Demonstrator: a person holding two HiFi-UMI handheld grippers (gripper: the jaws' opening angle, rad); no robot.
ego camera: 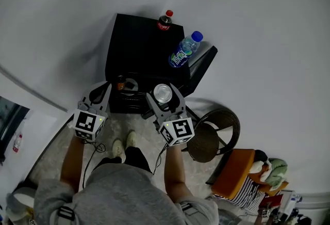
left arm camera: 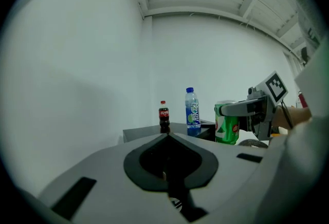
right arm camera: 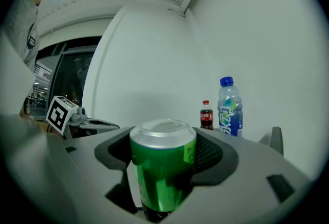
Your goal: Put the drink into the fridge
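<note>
We read the can as green with a silver top. Cola bottle: red cap, red label, dark contents. Water bottle: blue cap, blue-green label. Fridge is black. Left gripper and right gripper: grey, with black-and-white square markers. Near right: orange cushion, black-and-white striped cloth. Wall is pale grey.

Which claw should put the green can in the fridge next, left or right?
Right. The right claw is gripping the green can, just in front of the black fridge, whose door looks open. The left claw is shut and holds nothing.
</note>
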